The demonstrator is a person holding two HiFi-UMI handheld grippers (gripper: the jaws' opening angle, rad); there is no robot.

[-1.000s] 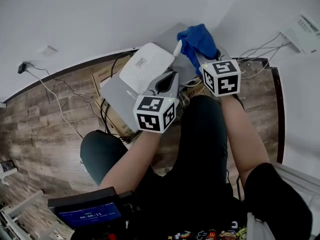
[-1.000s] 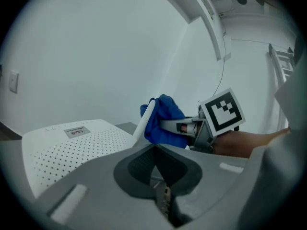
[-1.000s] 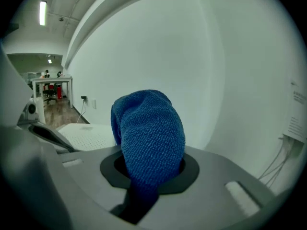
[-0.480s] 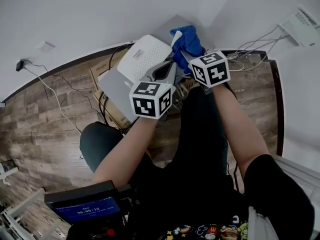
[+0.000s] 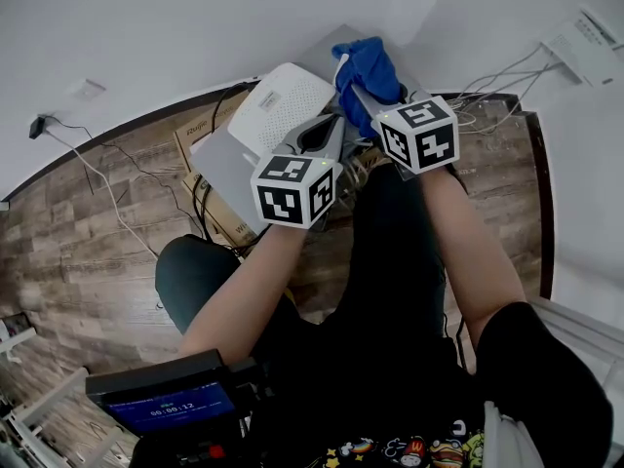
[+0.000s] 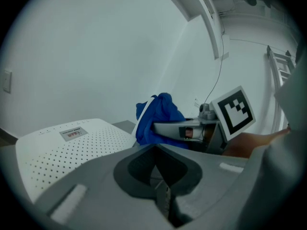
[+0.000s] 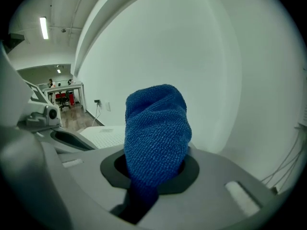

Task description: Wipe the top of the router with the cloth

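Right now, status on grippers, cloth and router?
Left gripper shut, empty, at router's near edge. Right gripper shut on cloth. Cloth off router's right side, not on top. Antenna stands between them.

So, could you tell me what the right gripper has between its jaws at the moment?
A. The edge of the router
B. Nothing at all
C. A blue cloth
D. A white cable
C: in the right gripper view, the right gripper has its jaws closed on the blue cloth, which bunches up above them.
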